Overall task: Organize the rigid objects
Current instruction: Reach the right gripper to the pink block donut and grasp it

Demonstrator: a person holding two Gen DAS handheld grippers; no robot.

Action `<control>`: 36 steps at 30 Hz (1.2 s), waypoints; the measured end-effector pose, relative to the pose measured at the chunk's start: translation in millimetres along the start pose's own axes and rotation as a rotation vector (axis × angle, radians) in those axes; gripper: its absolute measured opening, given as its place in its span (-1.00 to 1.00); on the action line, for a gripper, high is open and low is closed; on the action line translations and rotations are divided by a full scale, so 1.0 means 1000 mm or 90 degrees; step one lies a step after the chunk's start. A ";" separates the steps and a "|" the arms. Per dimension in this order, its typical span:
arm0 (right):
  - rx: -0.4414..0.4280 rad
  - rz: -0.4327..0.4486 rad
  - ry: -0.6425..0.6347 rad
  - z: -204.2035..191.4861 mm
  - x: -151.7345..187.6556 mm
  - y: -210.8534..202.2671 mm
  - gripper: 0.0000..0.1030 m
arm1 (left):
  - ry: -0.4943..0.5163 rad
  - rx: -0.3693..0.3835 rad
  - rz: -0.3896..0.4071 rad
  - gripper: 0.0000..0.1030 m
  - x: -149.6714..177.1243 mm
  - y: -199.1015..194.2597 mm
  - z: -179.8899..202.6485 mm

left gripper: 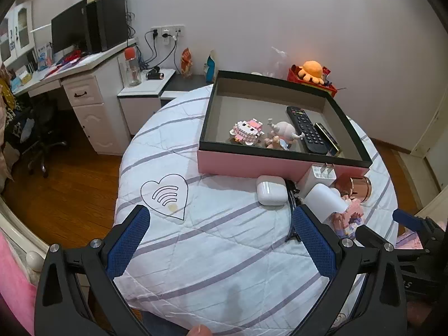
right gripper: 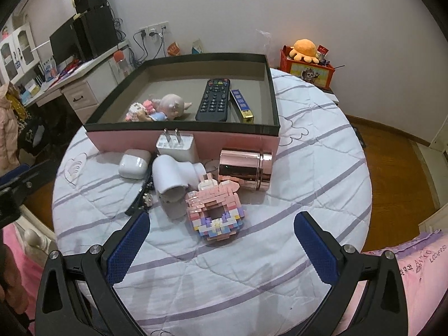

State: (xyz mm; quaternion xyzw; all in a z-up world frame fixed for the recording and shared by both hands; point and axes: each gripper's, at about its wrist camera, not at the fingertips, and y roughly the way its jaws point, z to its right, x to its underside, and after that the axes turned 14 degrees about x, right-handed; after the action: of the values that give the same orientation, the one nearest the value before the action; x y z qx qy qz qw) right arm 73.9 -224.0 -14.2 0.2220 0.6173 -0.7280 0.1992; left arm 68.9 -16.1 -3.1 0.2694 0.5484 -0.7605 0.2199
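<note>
1. Bed quilt (right gripper: pixel 308 151): white with purple stripes, it lies under both your tongs and carries everything below.
2. Pink box (right gripper: pixel 182 138): black-rimmed and open-topped, it sits straight ahead of your right tongs (right gripper: pixel 221 225), beyond the loose items. Inside you see a black remote (right gripper: pixel 213 99), a slim blue-and-gold pack (right gripper: pixel 241 103) just right of it, a small doll (right gripper: pixel 170 105) and a brick figure (left gripper: pixel 247 131).
3. Rose-gold canister (right gripper: pixel 245 168): on its side, ahead and slightly right of your right tongs, near the box wall.
4. White cylinder fitting (right gripper: pixel 170 177): ahead-left, touching the pastel brick ring (right gripper: pixel 215 212), which lies nearest, between the right fingers' line.
5. White charger (right gripper: pixel 175 148): prongs up, against the box wall.
6. Earbud case (left gripper: pixel 271 189): ahead-right of your left tongs (left gripper: pixel 221 215).
7. Both tongs: spread wide, gripping nothing.
</note>
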 end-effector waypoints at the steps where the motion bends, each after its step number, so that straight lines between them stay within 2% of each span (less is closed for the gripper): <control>1: 0.003 -0.003 -0.002 -0.001 0.000 0.003 1.00 | -0.001 0.000 -0.002 1.00 0.000 0.001 0.000; 14: 0.037 -0.041 -0.034 -0.009 0.001 0.046 0.97 | -0.009 -0.001 -0.028 1.00 -0.002 0.021 -0.007; 15: 0.037 -0.043 -0.035 -0.010 0.001 0.048 0.81 | -0.009 -0.002 -0.030 1.00 -0.002 0.023 -0.007; 17: 0.031 -0.049 -0.038 -0.011 0.001 0.052 0.66 | -0.010 -0.002 -0.033 1.00 -0.002 0.026 -0.008; 18: 0.024 -0.050 -0.042 -0.012 0.002 0.054 0.50 | -0.011 -0.002 -0.034 1.00 -0.003 0.027 -0.008; 22: 0.012 -0.039 -0.059 -0.021 0.002 0.052 0.12 | -0.010 -0.002 -0.036 1.00 -0.003 0.029 -0.008; 29: -0.013 -0.034 -0.045 -0.013 0.001 0.043 0.11 | -0.009 -0.002 -0.034 1.00 -0.004 0.029 -0.007; 36: -0.043 -0.008 -0.021 0.001 -0.010 0.014 0.12 | 0.001 0.001 -0.024 1.00 -0.012 0.027 -0.004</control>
State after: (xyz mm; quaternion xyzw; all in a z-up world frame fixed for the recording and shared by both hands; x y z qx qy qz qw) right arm 89.6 -227.3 -20.1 0.1989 0.6398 -0.7114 0.2121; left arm 96.2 -19.9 -15.5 0.2596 0.5528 -0.7649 0.2050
